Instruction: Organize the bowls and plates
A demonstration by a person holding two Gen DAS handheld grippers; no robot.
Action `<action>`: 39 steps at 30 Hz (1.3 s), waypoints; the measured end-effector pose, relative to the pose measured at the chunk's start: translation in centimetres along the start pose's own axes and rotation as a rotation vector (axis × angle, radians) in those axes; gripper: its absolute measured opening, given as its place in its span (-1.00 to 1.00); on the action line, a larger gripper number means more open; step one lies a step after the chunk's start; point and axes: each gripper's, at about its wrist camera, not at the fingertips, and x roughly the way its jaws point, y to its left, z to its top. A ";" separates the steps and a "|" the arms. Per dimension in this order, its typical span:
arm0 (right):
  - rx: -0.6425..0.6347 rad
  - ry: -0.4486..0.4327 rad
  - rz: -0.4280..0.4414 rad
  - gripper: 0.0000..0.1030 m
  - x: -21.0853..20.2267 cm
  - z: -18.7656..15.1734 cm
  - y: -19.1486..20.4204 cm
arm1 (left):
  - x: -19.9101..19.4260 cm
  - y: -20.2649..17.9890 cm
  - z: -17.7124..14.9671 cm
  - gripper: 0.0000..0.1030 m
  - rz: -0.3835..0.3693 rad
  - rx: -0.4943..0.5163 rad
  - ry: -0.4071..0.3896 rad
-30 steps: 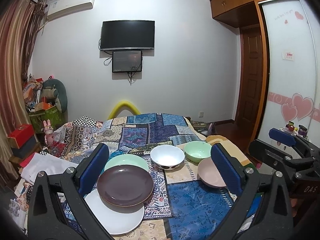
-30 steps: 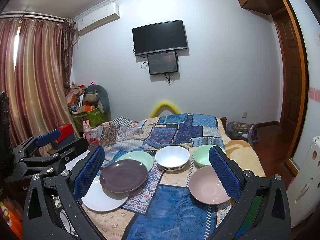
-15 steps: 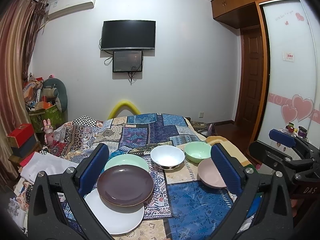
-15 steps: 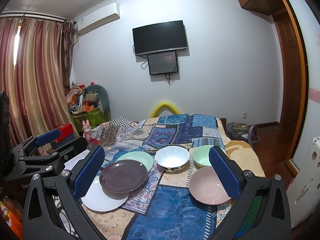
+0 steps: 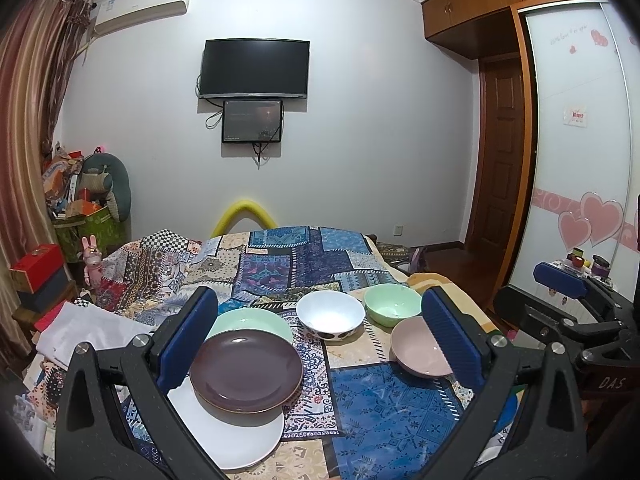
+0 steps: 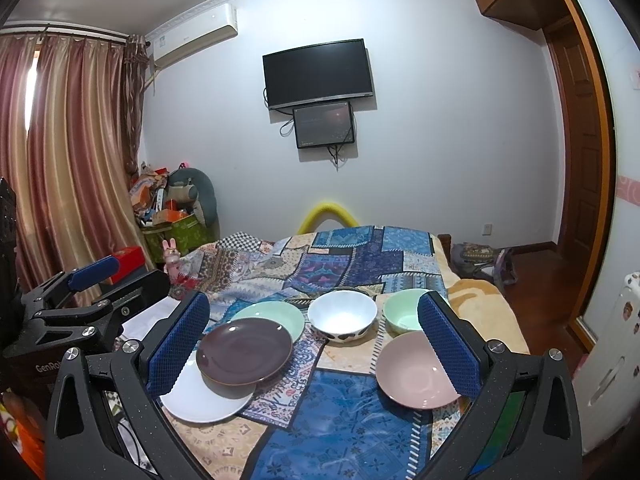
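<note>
On the patchwork cloth a dark brown plate (image 5: 246, 372) (image 6: 245, 350) overlaps a white plate (image 5: 232, 436) (image 6: 204, 398) and a pale green plate (image 5: 252, 322) (image 6: 272, 316). To their right stand a white bowl (image 5: 331, 316) (image 6: 342, 316), a green bowl (image 5: 392, 309) (image 6: 402, 316) and a pink bowl (image 5: 418, 346) (image 6: 416, 374). My left gripper (image 5: 318, 340) hovers open in front of the dishes, holding nothing. The right gripper (image 6: 314, 344) is open too, also short of them. Each gripper shows at the edge of the other's view.
The cloth covers a bed (image 5: 304, 256) that runs back to a wall with a television (image 5: 256, 68). Boxes and a stuffed bag (image 5: 80, 216) crowd the left corner. A wooden door (image 5: 500, 152) and a wardrobe panel with hearts (image 5: 580, 168) are on the right.
</note>
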 end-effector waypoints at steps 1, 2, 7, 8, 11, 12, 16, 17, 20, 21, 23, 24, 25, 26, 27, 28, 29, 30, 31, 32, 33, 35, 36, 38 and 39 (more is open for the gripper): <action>-0.001 0.001 0.000 1.00 0.1 0.0 0.0 | 0.0 0.1 0.0 1.00 0.000 0.000 0.000; -0.001 0.002 0.000 1.00 0.2 0.0 0.0 | 0.1 0.1 0.0 1.00 0.001 0.000 0.001; 0.001 0.014 0.003 1.00 0.9 -0.1 0.1 | 0.5 0.6 -0.2 1.00 -0.004 -0.008 0.011; 0.001 0.019 0.005 1.00 1.1 -0.2 0.1 | 0.7 0.8 -0.2 1.00 -0.006 -0.012 0.014; 0.002 0.037 0.008 1.00 1.9 -0.4 0.4 | 1.3 1.4 -0.5 1.00 -0.009 -0.026 0.025; 0.003 0.046 0.009 1.00 2.3 -0.5 0.4 | 1.6 1.6 -0.5 1.00 -0.008 -0.029 0.030; 0.002 0.083 0.013 1.00 4.0 -0.9 0.6 | 3.1 3.0 -1.3 1.00 0.000 -0.054 0.054; 0.002 0.093 0.013 1.00 4.5 -1.0 0.6 | 3.4 3.4 -1.6 1.00 -0.002 -0.063 0.058; 0.004 0.125 0.011 1.00 6.0 -1.6 0.7 | 5.0 5.5 -2.4 1.00 -0.020 -0.104 0.084; 0.004 0.135 0.010 1.00 6.4 -1.8 0.8 | 5.5 6.2 -2.8 1.00 -0.027 -0.120 0.096; 0.002 0.164 0.005 1.00 7.6 -2.3 0.9 | 6.7 7.7 -3.3 1.00 -0.025 -0.151 0.131; -0.001 0.177 0.000 1.00 8.0 -2.5 0.9 | 7.4 8.6 -3.8 1.00 -0.016 -0.167 0.156; -0.011 0.199 -0.005 1.00 8.8 -2.9 1.0 | 7.9 9.2 -4.1 1.00 -0.011 -0.171 0.169; -0.022 0.216 -0.004 1.00 9.4 -3.1 1.2 | 8.5 10.0 -4.4 1.00 0.000 -0.173 0.187; -0.038 0.238 -0.001 1.00 10.2 -3.4 1.4 | 9.1 10.8 -4.8 1.00 0.014 -0.169 0.205; -0.046 0.251 0.002 1.00 10.8 -3.7 1.5 | 9.6 11.3 -5.0 1.00 0.027 -0.163 0.217; -0.050 0.265 0.007 1.00 11.3 -3.8 1.6 | 10.1 12.0 -5.3 1.00 0.049 -0.151 0.234; -0.054 0.284 0.016 1.00 12.1 -4.2 1.8 | 10.7 12.8 -5.7 1.00 0.075 -0.135 0.252; -0.055 0.295 0.022 1.00 12.6 -4.3 1.9 | 11.1 13.4 -6.1 1.00 0.093 -0.124 0.263; -0.054 0.309 0.028 1.00 13.2 -4.5 2.0 | 11.8 14.2 -6.5 1.00 0.112 -0.114 0.281; -0.054 0.324 0.035 1.00 14.0 -4.8 2.1 | 12.2 14.7 -6.8 1.00 0.116 -0.109 0.292; -0.051 0.351 0.032 1.00 15.5 -5.4 2.3 | 13.4 16.0 -7.6 1.00 0.093 -0.112 0.333; -0.052 0.366 0.032 1.00 16.3 -5.7 2.5 | 14.0 16.6 -7.9 1.00 0.084 -0.114 0.351; -0.042 0.401 0.038 0.99 17.8 -6.4 2.6 | 15.2 17.7 -8.8 1.00 0.090 -0.109 0.378; -0.035 0.420 0.043 0.97 18.6 -6.8 2.6 | 15.8 18.0 -9.2 1.00 0.095 -0.102 0.388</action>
